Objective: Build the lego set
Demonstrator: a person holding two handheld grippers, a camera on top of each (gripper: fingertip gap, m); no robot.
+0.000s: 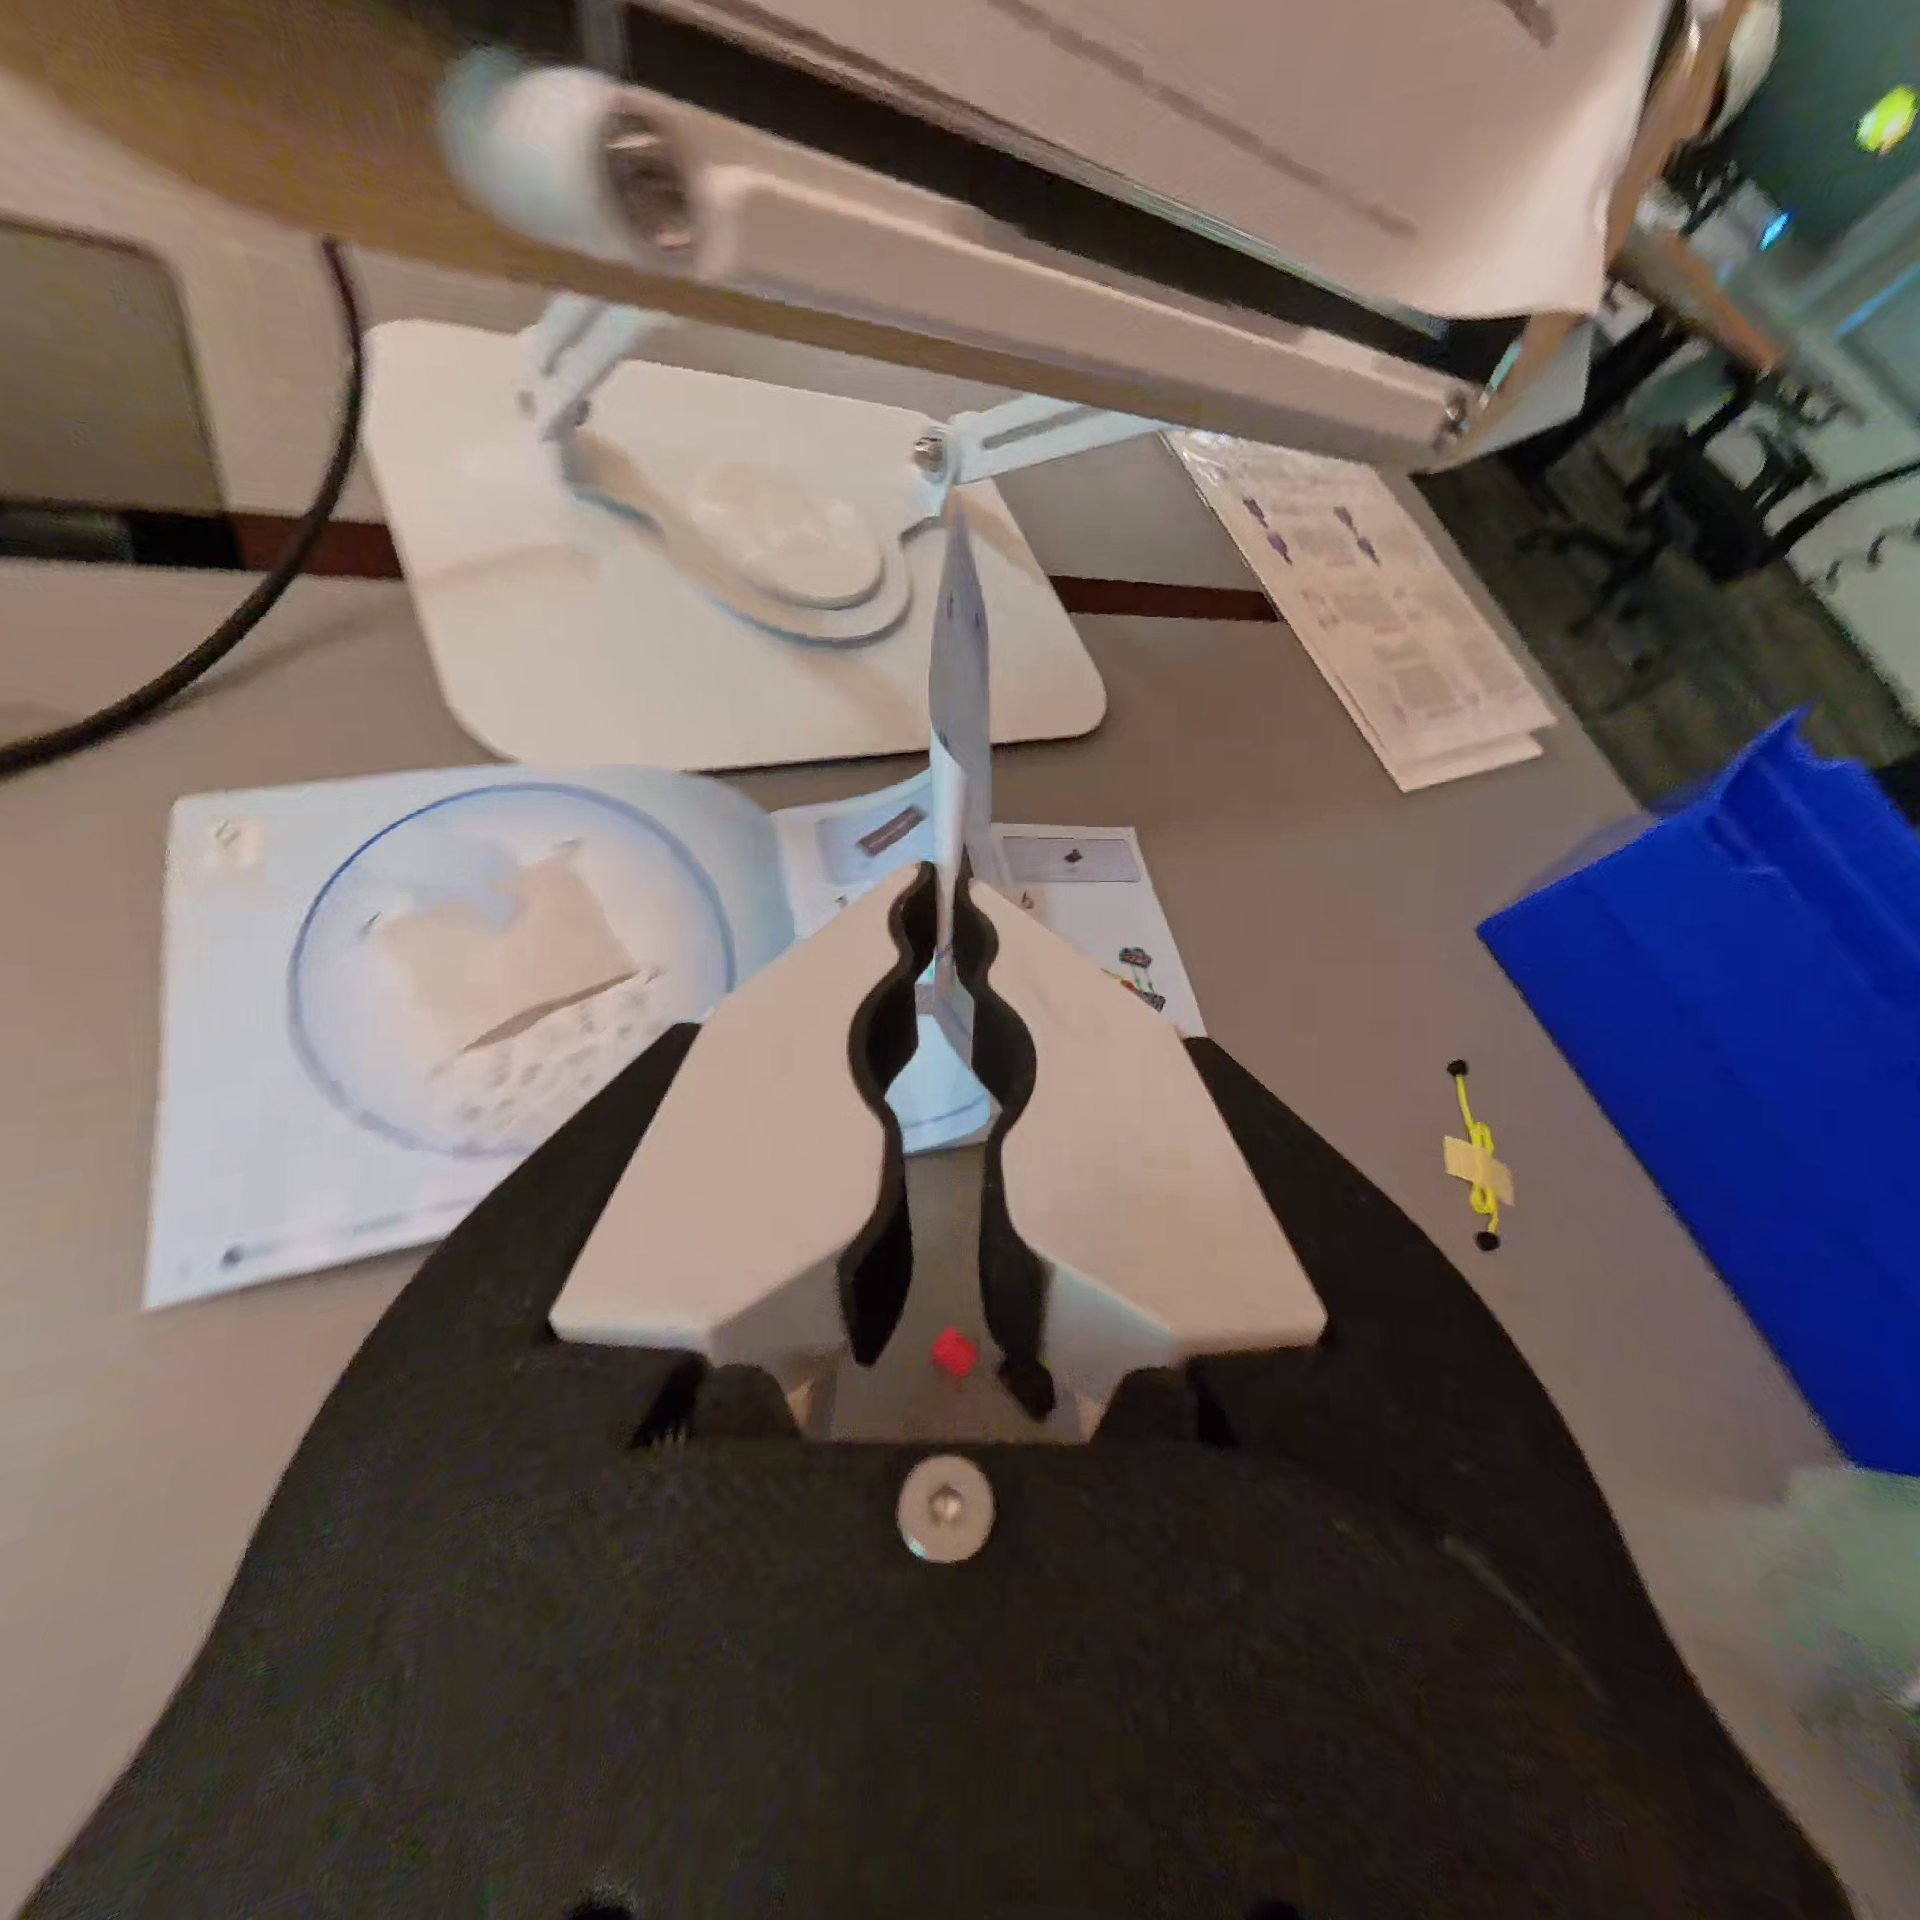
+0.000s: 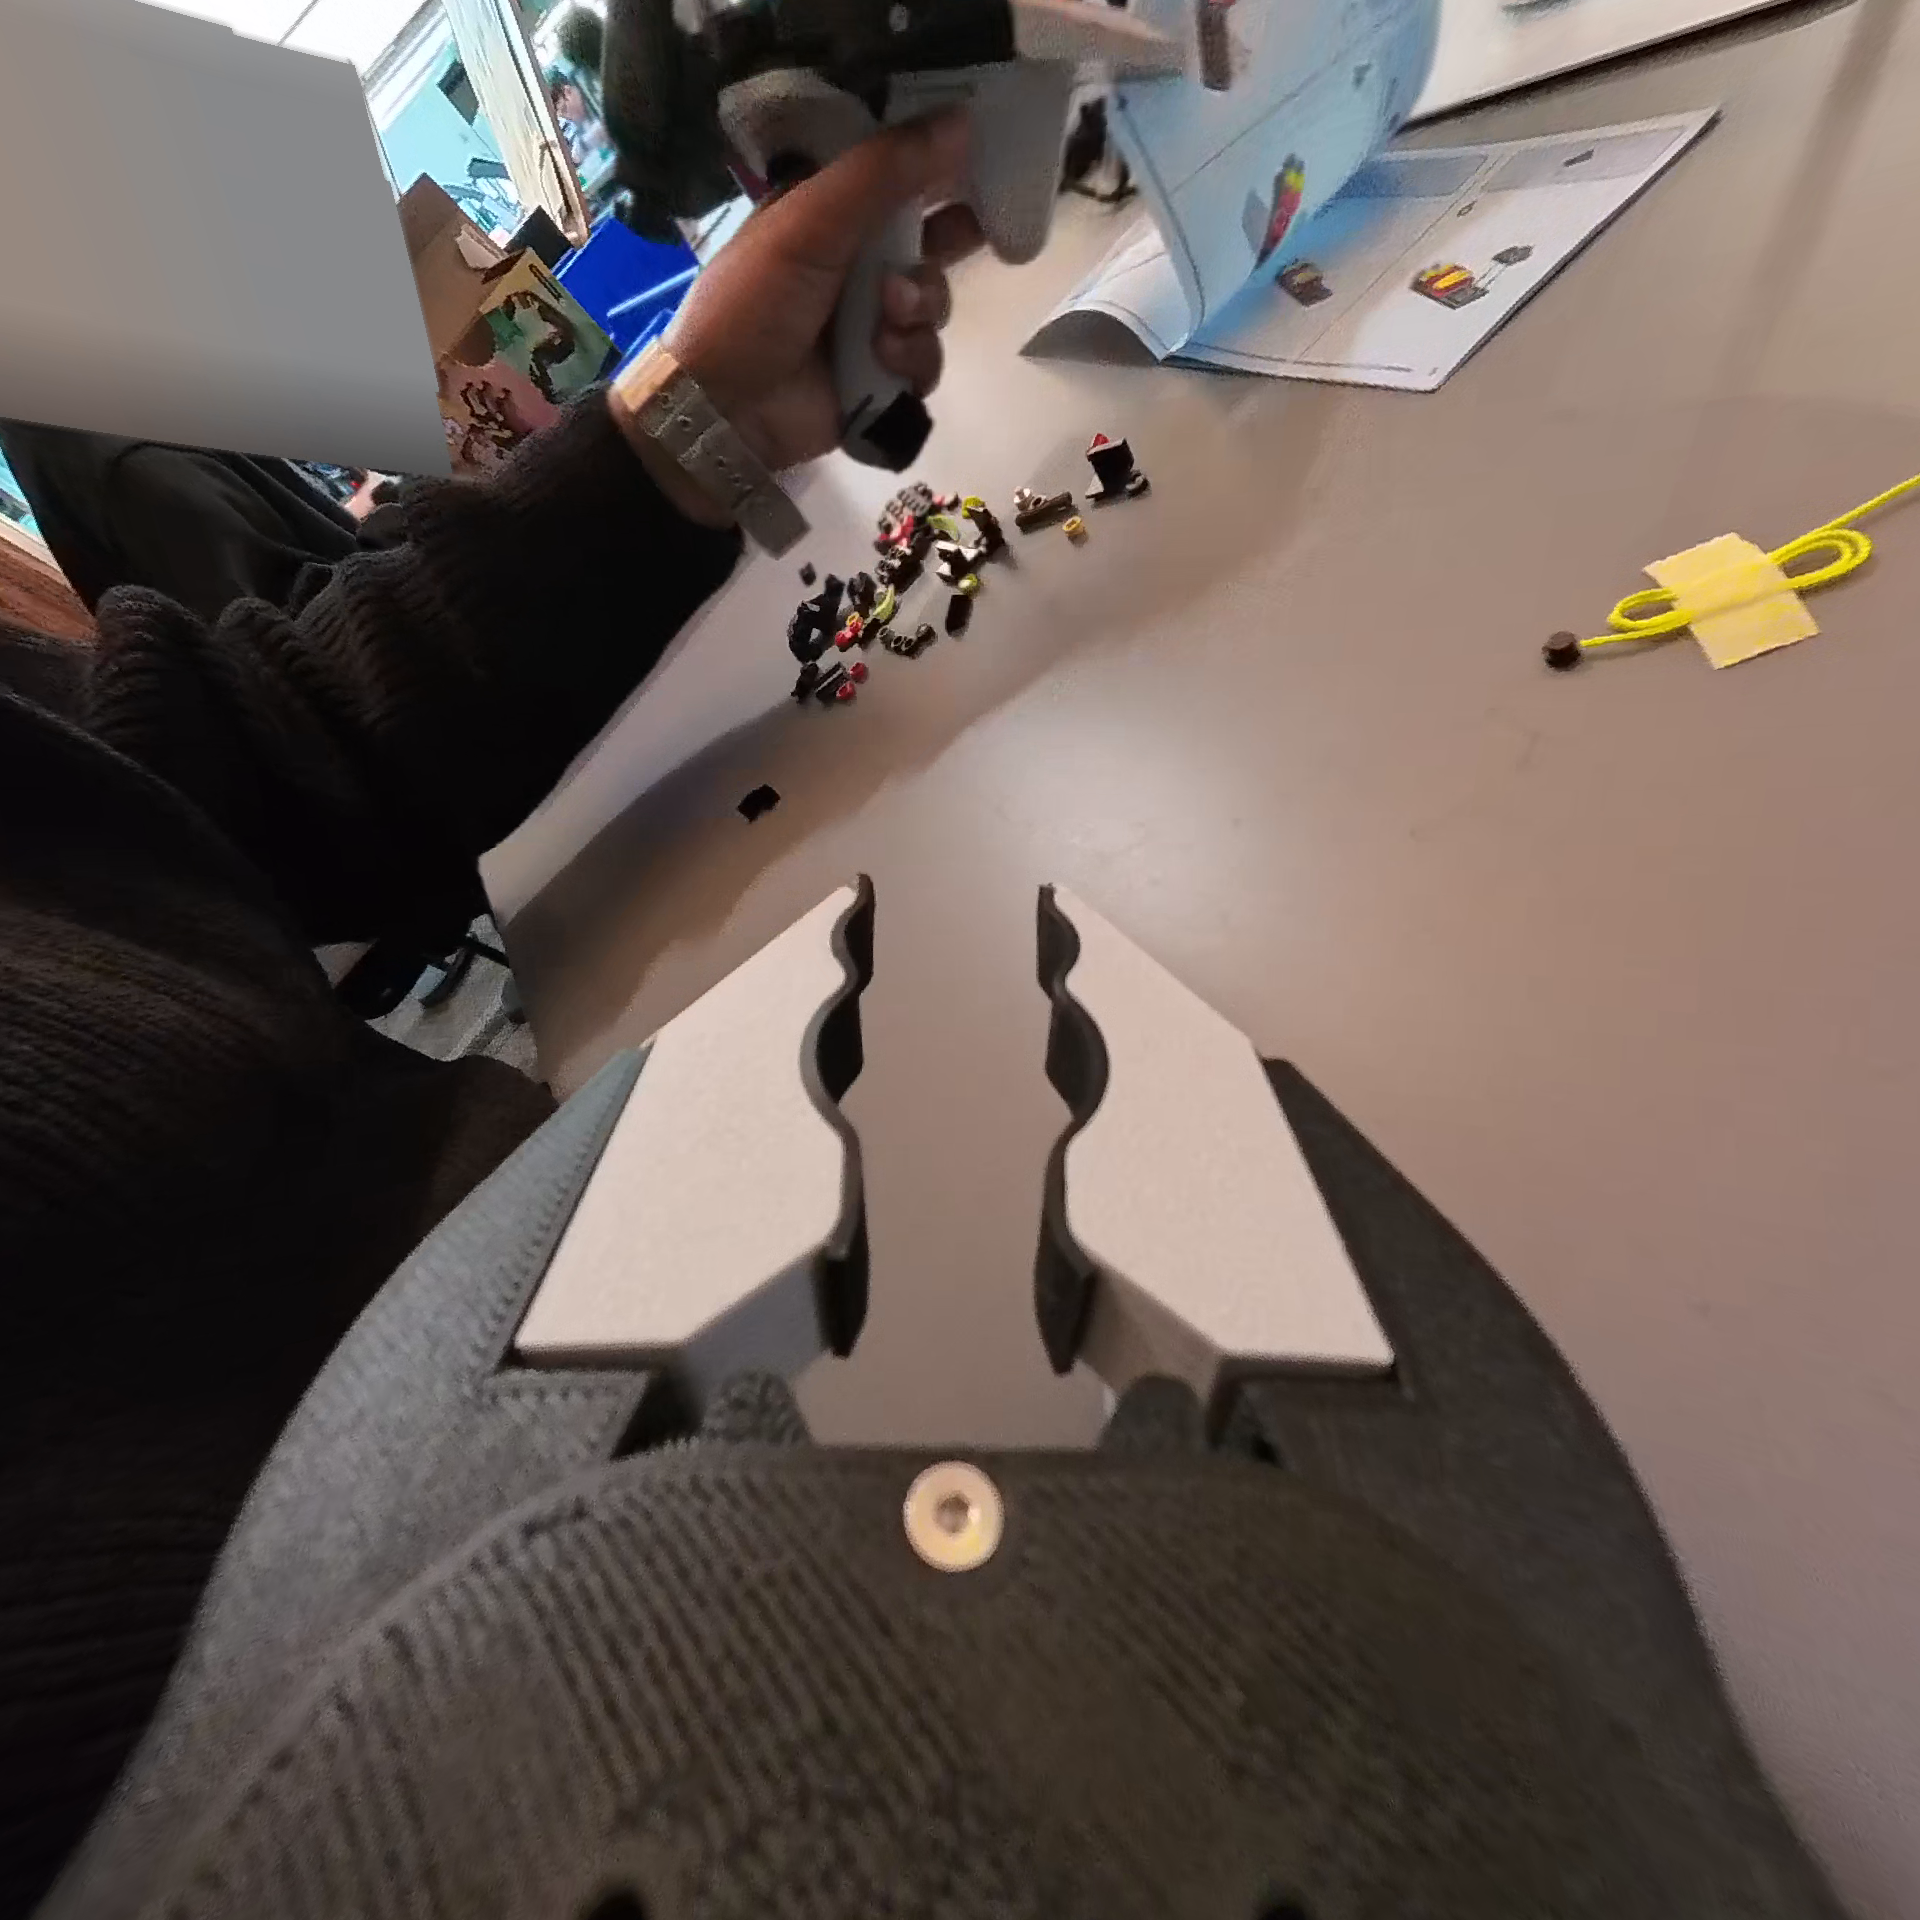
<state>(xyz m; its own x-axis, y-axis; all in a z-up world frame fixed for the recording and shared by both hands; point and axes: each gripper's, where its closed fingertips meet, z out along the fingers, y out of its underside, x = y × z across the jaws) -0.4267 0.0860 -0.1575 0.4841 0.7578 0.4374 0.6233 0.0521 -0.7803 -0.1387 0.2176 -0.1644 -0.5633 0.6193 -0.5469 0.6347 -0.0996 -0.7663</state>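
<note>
The left gripper (image 1: 945,894) pinches a page (image 1: 956,665) of the instruction booklet (image 1: 343,1039), which lies open on the grey table (image 1: 1299,935). The right gripper (image 2: 954,894) hovers above the table, its fingers apart with nothing between them, near a heap of small bricks (image 2: 914,582).

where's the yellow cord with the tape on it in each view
Left wrist view: the yellow cord lies on the grey table right of centre, between the left gripper and the blue bin.
Right wrist view: the yellow cord lies at the right edge, above the open right gripper.
Shared landmark: the open instruction booklet, with one page lifted in the left jaws.
</note>
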